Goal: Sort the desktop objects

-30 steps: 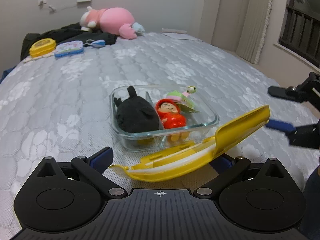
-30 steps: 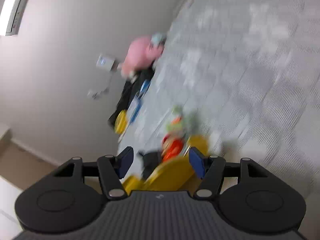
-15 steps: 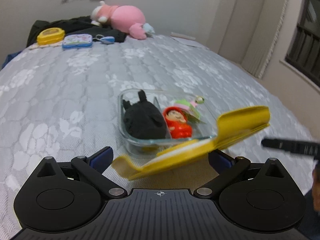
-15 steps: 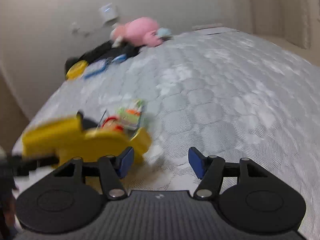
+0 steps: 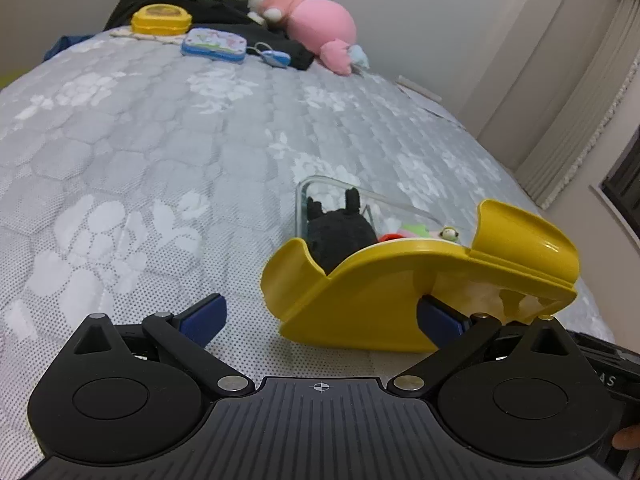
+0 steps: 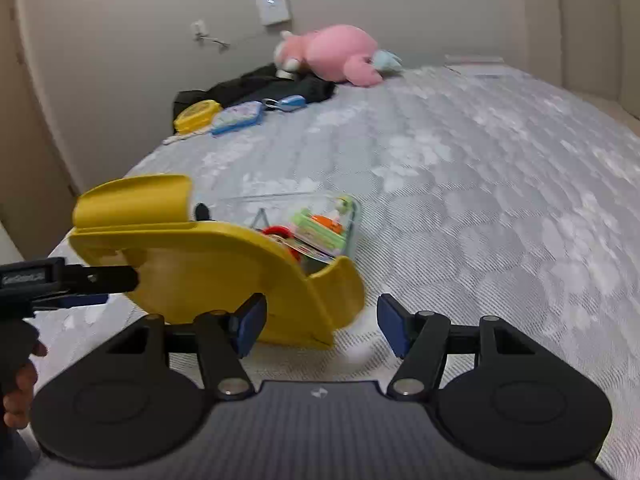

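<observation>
Left wrist view: the yellow lid (image 5: 400, 292) hangs tilted over the near edge of the glass box (image 5: 304, 196), at about 2 o'clock from the left gripper (image 5: 320, 316). The left gripper's jaws stand wide with nothing between them; its right pad (image 5: 436, 316) lies against or behind the lid's near face (contact cannot be told). In the right wrist view the right gripper (image 6: 318, 326) stands about half open and empty, the lid's lower corner just beside its left pad (image 6: 248, 326).

The step in hand appears to be seating the lid on the box. Level the lid first, align its flaps with the rim, then lower it evenly. The black plush (image 5: 340, 236) stands tall in the left compartment and may block closure; the red figure (image 6: 280, 234) and green packet (image 6: 320, 232) lie lower.

At 12 o'clock, well apart: a pink plush (image 5: 320, 28), yellow container (image 5: 160, 20), blue tin (image 5: 212, 44) and black cloth (image 5: 224, 8) on the bed (image 5: 140, 140).
</observation>
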`<action>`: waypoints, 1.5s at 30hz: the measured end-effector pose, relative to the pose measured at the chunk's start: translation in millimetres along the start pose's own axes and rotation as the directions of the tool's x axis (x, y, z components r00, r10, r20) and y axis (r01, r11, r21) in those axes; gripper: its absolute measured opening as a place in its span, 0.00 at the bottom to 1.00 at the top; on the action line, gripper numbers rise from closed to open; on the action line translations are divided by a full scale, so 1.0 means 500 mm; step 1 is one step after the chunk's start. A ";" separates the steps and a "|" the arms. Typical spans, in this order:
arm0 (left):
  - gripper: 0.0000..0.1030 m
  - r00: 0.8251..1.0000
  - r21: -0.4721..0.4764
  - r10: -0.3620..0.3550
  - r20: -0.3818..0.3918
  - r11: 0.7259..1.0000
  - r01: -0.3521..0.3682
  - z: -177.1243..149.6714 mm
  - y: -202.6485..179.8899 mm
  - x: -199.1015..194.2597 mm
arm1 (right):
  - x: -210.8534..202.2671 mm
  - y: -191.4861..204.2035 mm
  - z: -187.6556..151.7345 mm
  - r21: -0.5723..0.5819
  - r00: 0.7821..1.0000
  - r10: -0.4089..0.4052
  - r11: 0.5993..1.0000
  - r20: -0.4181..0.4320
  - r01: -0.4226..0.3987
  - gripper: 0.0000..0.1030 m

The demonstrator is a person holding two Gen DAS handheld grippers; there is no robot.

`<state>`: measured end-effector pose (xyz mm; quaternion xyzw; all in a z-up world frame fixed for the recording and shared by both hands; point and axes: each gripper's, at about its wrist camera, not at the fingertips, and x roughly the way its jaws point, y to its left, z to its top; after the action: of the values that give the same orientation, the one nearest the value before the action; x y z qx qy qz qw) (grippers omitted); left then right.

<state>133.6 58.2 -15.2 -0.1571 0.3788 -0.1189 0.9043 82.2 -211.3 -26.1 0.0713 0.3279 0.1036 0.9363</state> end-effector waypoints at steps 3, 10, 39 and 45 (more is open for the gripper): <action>1.00 1.000 0.013 0.016 -0.001 1.000 -0.016 -0.002 -0.001 0.001 | -0.012 0.006 -0.004 -0.031 0.999 -0.015 0.999 0.044 0.016 0.62; 1.00 0.999 -0.032 -0.023 0.044 0.999 0.024 0.012 0.011 -0.032 | -0.059 -0.016 0.001 0.060 0.994 0.053 0.996 0.098 -0.059 0.65; 1.00 0.905 -0.110 -0.171 -0.391 0.984 0.138 -0.005 -0.014 0.074 | 0.289 0.142 0.205 -0.439 0.890 -0.265 0.894 -0.370 0.084 0.43; 1.00 0.893 -0.136 -0.194 -0.405 0.979 0.151 -0.013 0.002 0.081 | 0.226 0.122 0.233 -0.280 0.939 -0.170 0.956 -0.299 0.084 0.23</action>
<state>156.7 44.3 -46.3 -0.2067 0.5530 -0.2101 0.7794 232.9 -132.5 8.9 -0.0925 0.4625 0.0953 0.8766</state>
